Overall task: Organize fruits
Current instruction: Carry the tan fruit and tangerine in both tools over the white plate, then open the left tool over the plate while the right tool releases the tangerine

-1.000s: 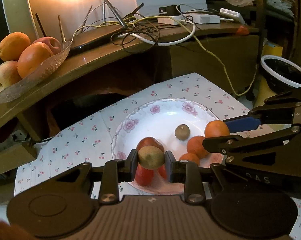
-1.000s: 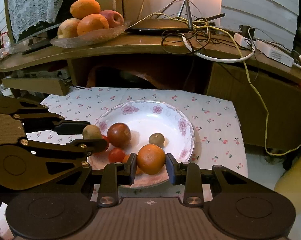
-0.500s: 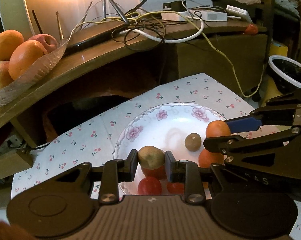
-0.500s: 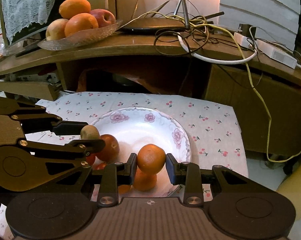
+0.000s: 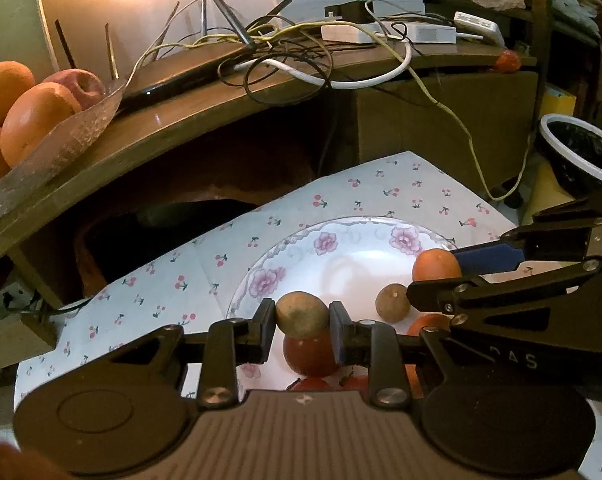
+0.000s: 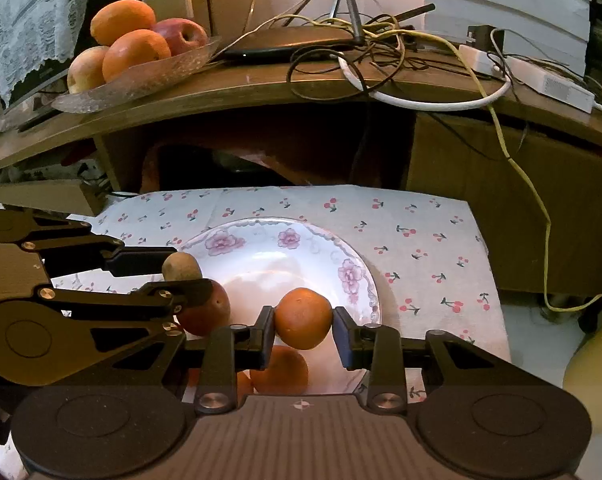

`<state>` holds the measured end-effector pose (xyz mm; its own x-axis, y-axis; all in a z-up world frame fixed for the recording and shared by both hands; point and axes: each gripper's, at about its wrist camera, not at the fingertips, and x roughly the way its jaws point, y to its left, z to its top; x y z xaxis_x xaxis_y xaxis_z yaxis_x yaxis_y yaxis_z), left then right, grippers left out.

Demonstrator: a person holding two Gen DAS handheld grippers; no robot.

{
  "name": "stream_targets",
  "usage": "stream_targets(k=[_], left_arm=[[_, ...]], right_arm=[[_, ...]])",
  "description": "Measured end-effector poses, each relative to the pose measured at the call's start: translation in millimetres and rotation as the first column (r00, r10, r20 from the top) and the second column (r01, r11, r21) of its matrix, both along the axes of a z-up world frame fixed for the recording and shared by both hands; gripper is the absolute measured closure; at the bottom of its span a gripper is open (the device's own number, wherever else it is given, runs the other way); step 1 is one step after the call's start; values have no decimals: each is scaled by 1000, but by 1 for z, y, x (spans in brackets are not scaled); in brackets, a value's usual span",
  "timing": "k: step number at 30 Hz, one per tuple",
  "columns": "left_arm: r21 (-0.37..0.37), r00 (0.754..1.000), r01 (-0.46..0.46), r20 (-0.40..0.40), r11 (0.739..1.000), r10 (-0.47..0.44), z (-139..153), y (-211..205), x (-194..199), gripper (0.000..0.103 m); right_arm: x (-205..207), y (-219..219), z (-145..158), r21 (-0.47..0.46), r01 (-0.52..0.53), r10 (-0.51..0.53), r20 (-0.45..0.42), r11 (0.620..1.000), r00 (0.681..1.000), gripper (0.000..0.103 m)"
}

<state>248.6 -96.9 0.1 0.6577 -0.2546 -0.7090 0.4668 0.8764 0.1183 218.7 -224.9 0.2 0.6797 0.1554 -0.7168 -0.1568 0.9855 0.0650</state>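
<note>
Over the flowered plate (image 6: 357, 280), left gripper (image 5: 302, 316) clamps a kiwi (image 5: 302, 315), right gripper (image 6: 303, 319) an orange (image 6: 303, 318); several fruits remain.

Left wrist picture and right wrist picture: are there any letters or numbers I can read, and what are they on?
"DAS" (first letter half hidden, so unsure): raised letters on the black plastic body of the right gripper, seen in the left wrist view.
White power adapters and boxes on the wooden shelf: any print is too small to read.
White flowered plate, cherry-print cloth: pictures only, no words.
Nothing else readable.
</note>
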Motion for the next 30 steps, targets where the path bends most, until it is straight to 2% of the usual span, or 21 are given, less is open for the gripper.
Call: stream_targets(k=[11, 13, 16, 20, 30], left_arm=[[-40, 1000, -10, -5, 999, 10, -1, 4, 11, 70], [-28, 1000, -2, 1, 1000, 2, -3, 2, 13, 70], [-28, 1000, 5, 8, 1000, -5, -4, 2, 15, 70], [-44, 1000, 9, 4, 999, -9, -4, 2, 20, 70], [-70, 999, 24, -20, 997, -25, -11, -3, 26, 68]], right_arm=[[6, -3, -3, 21, 21, -21, -3, 1000, 1000, 69], [6, -2, -5, 20, 6, -6, -11, 1000, 1000, 69], [4, 4, -8, -15, -11, 11, -6, 1000, 1000, 69], [7, 1, -9, 3, -2, 2, -12, 1000, 1000, 69], [2, 12, -12, -36, -48, 48, 8, 998, 999, 66]])
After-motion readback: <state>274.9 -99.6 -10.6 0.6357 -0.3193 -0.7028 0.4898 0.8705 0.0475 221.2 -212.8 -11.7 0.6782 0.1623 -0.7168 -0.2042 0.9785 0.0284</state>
